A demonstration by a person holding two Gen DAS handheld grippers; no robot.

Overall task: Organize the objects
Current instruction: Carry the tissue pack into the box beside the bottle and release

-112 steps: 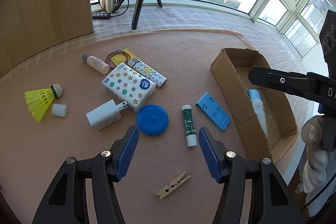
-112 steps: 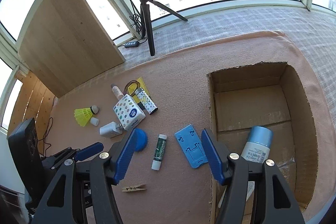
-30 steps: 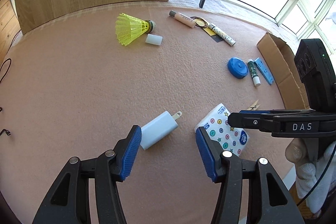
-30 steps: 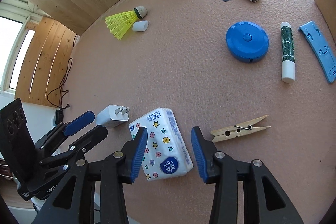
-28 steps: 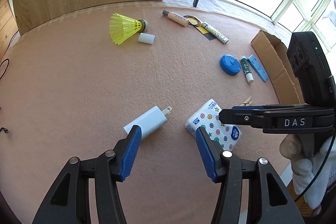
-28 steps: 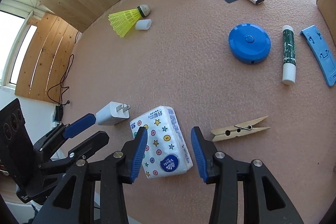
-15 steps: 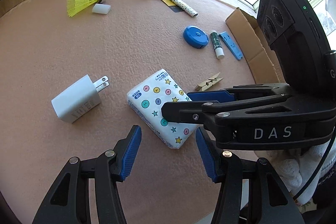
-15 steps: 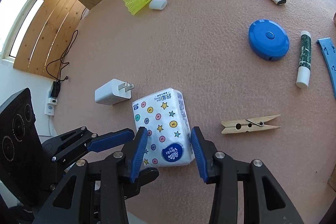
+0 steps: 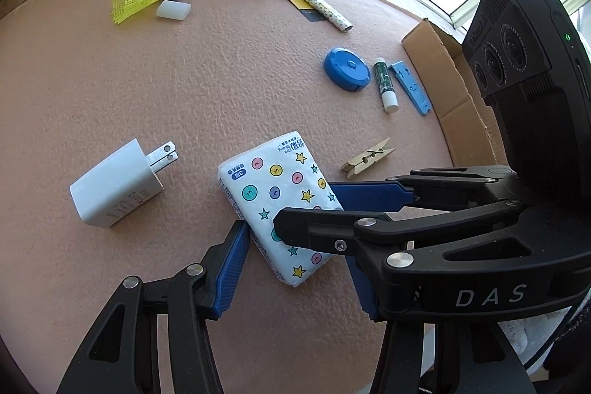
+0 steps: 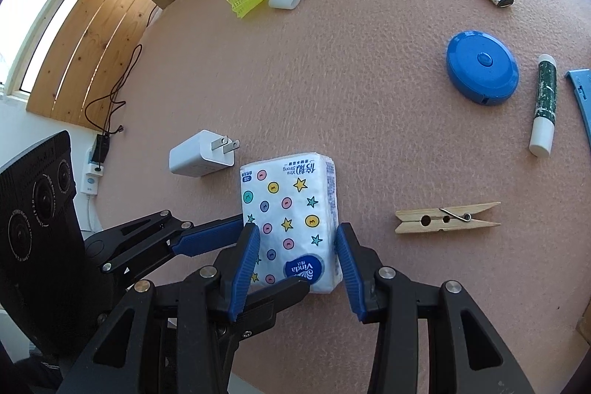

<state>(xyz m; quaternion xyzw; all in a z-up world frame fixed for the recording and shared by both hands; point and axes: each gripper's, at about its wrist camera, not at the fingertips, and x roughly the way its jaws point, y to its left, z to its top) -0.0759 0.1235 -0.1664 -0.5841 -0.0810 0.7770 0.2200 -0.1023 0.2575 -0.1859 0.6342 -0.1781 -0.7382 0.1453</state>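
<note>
**Squaring up on the tissue pack**

The right tool (image 10: 297, 255) straddles the near end of the tissue pack (image 10: 290, 205), its blue pads (image 10: 245, 264) just beside the pack's long sides; whether they already press it I cannot tell, though the gap looks nearly gone. The left tool (image 9: 295, 268) stands wide, one pad (image 9: 231, 270) at the pack's near-left edge, the other hidden behind the right tool's arm.

To grip well, I judge the right tool should close evenly on both long sides, since the soft wrap will give and could slip if pinched at a corner. The left tool would do best to steady the pack or back off, avoiding a clash.

Ahead and left of the tools lies the charger (image 10: 201, 156); to the right, the clothespin (image 10: 447, 216). Farther right in the left view sits the cardboard box (image 9: 439, 61), the likely destination.
</note>
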